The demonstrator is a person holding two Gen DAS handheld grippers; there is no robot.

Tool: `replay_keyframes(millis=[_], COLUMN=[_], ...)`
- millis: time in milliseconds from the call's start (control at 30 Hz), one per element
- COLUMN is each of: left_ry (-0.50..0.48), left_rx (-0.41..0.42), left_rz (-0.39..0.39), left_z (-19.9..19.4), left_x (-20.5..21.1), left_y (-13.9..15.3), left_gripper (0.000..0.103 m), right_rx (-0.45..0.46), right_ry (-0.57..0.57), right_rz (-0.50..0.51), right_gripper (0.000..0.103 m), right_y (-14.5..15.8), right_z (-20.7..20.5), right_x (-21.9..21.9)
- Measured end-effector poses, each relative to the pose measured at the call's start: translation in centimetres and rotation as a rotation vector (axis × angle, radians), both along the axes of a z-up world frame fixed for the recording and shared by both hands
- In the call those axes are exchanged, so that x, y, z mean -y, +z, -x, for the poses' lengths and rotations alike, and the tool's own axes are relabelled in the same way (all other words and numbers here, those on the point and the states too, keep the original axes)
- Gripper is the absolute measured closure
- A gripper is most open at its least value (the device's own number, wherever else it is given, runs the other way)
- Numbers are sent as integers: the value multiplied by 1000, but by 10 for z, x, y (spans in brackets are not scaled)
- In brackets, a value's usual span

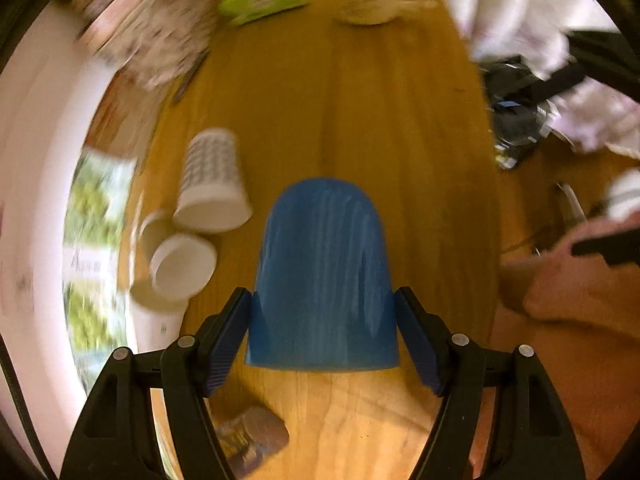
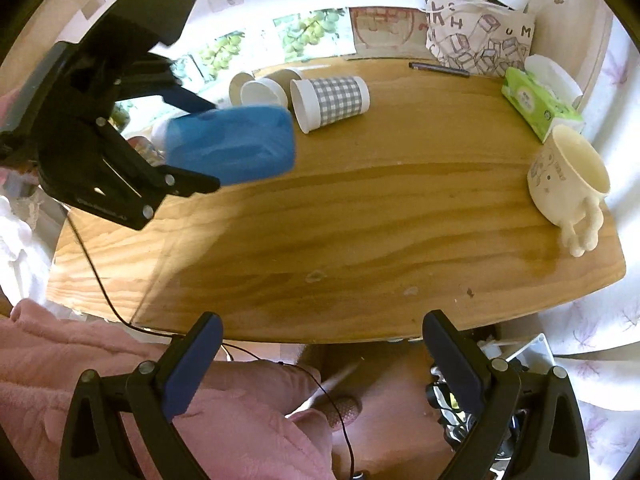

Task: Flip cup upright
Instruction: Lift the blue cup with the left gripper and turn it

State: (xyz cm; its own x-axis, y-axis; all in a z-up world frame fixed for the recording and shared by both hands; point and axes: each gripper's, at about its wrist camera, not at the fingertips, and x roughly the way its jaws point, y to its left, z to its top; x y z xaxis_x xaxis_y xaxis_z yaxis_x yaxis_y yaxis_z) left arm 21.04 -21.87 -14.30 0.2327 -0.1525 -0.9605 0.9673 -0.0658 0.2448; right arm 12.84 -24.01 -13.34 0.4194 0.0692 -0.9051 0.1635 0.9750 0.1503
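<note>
My left gripper [image 1: 323,320] is shut on a blue plastic cup [image 1: 323,276], its pads pressing both sides near the rim. In the right wrist view the blue cup [image 2: 232,145] hangs on its side above the left part of the wooden table [image 2: 360,240], its closed base pointing right, held by the left gripper [image 2: 188,140]. My right gripper [image 2: 320,356] is open and empty, below the table's near edge, over a pink sleeve.
A checked paper cup [image 2: 330,100] and two white paper cups [image 2: 260,92] lie on their sides at the back left. A cream mug with legs [image 2: 568,184] stands at the right, with a green tissue box [image 2: 540,104] and a printed bag [image 2: 480,40] behind.
</note>
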Motion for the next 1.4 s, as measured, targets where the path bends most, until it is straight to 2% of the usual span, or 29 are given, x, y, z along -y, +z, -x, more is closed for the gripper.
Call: replay_keyframes(millis=[100,200,533,633,1067,1400], left_ry=[-134,-229,-519,-585,-625,-605], left_rx=[-16,-28,-80,-82,-179,-168], left_rz=[-2,-11,-13,26,59,27], left_z=[8,10,23,25,4,-5], left_x=[3,2,-1,-3,-3,-12], left_y=[1,-4,-22,-24,-26,-44], left_gripper=[27,27,27,27,27,27], right_rx=[4,-6,-31,-41,-78,-94], right_ry=[-1,6,-4,-20,-58,-25], right_rz=[0,10,23,25,24,27], right_gripper=[3,3,3,3,3,3], right_y=[1,0,-3,-5,-11,-15], right_z=[3,4,5,5,-5,-23], right_x=[-3,-6,-12,-11,-12,-15])
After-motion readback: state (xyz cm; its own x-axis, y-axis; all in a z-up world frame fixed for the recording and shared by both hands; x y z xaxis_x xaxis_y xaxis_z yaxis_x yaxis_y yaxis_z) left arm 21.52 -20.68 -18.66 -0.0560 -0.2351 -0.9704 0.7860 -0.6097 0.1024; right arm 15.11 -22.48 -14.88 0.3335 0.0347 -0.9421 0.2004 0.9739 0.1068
